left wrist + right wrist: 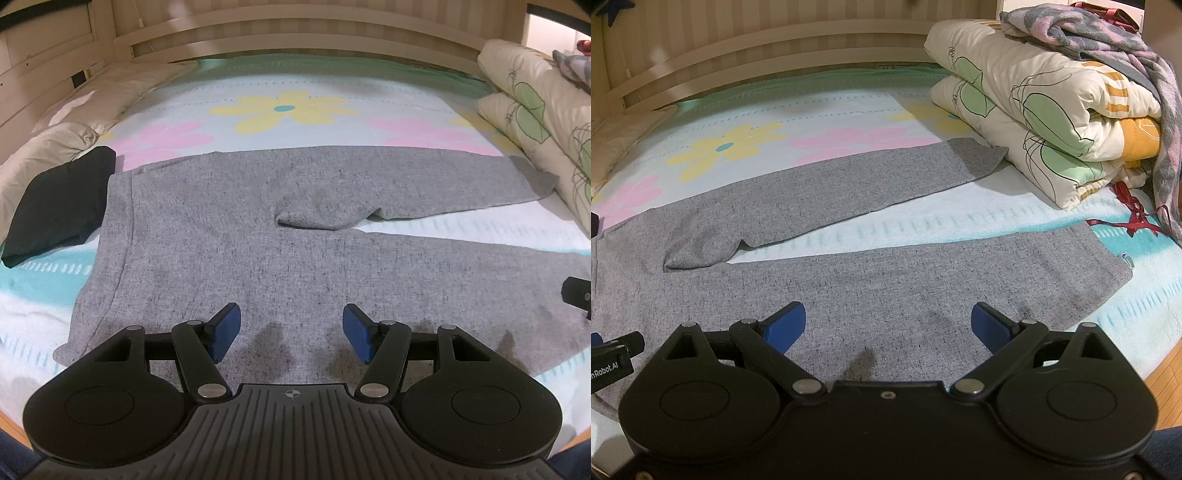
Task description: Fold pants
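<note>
Grey pants [229, 236] lie flat on the bed, waistband at the left, both legs spread to the right. In the right wrist view the pants [886, 280] show a far leg running up to the folded duvet and a near leg ending at a hem on the right. My left gripper [291, 334] is open and empty, just above the near edge of the pants by the hip. My right gripper [888, 325] is open and empty above the near leg. Its tip shows at the right edge of the left wrist view [578, 293].
A flowered sheet [288, 107] covers the bed. Folded black clothing [59, 206] lies left of the waistband beside a cream pillow [48, 147]. A folded duvet [1045, 110] with a knitted blanket [1108, 33] on top stands at the right. A wooden headboard [295, 40] runs along the back.
</note>
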Motion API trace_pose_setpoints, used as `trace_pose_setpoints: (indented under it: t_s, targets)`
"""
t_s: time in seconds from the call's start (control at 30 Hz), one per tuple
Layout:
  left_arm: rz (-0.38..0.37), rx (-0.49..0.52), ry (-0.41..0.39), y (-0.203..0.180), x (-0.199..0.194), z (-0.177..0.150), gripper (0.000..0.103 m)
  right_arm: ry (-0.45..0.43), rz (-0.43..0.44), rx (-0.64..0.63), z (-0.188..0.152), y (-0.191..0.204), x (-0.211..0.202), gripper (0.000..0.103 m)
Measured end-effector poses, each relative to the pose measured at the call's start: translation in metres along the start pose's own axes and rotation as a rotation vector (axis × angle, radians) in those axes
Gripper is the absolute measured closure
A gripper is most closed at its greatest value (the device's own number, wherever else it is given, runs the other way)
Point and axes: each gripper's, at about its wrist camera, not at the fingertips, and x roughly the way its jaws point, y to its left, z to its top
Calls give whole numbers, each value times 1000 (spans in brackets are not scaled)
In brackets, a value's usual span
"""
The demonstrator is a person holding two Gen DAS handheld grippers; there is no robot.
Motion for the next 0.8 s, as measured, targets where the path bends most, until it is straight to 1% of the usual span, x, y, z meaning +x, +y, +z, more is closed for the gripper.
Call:
trace_pose_setpoints:
  t_s: [0.57, 0.8]
  targets:
    - [1, 4, 4, -1, 0, -1, 43, 5, -2, -4, 1, 1, 0, 6]
    - [15, 16, 2, -2, 2, -1, 43, 9, -3, -4, 0, 3, 2, 6]
